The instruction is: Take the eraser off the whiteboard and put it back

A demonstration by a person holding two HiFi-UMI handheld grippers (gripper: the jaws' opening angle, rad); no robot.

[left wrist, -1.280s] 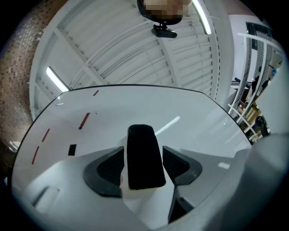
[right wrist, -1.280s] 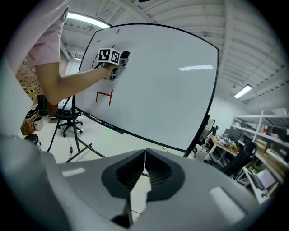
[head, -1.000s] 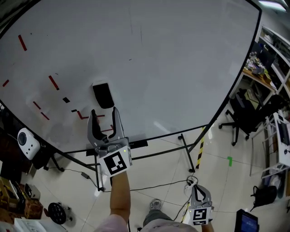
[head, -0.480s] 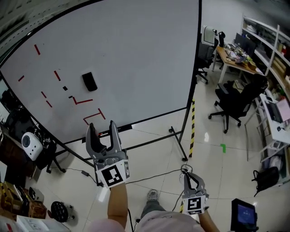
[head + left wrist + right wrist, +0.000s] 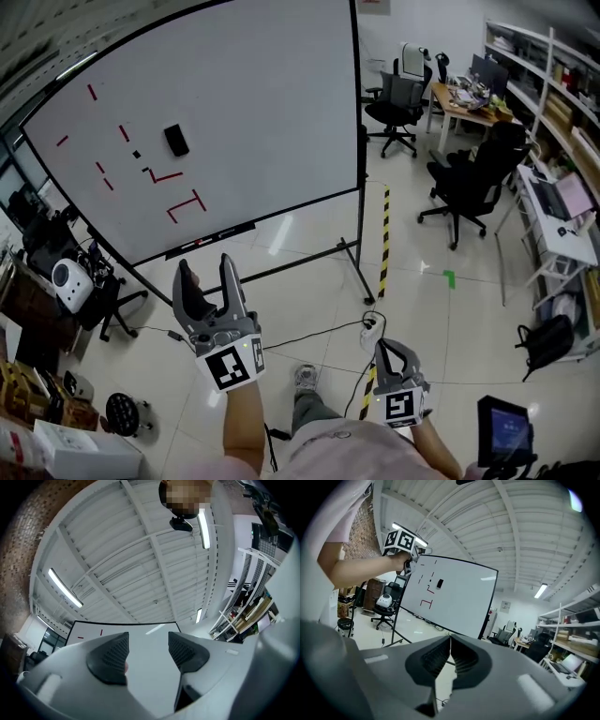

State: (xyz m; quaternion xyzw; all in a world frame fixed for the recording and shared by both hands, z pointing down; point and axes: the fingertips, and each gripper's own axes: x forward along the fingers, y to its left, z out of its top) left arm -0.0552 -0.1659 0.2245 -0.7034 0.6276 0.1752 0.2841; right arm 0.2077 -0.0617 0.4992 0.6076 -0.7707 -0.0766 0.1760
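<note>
The black eraser [image 5: 175, 140] sticks to the whiteboard [image 5: 262, 112] at the upper left of the head view, among short red marks [image 5: 185, 202]. The board stands well away from me across the floor. My left gripper [image 5: 205, 269] is raised in front of me, open and empty, pointing toward the board's lower edge. In the left gripper view its jaws [image 5: 147, 651] stand apart, with only the top of the whiteboard [image 5: 140, 631] behind them. My right gripper [image 5: 392, 352] hangs low at the right, shut on nothing. The right gripper view also shows the eraser [image 5: 439, 583] on the whiteboard [image 5: 459, 597].
The board's wheeled stand [image 5: 361, 272] sits beside a yellow-black floor stripe [image 5: 382, 253], with cables near my feet. Black office chairs [image 5: 469, 192] and a desk stand at the right, a tablet [image 5: 506, 433] at the bottom right. A white device [image 5: 67, 281] and boxes crowd the left.
Both grippers and my view have drawn back from the whiteboard, which now looks smaller and farther off. The eraser stays on the board. The left jaws stay open, the right shut.
</note>
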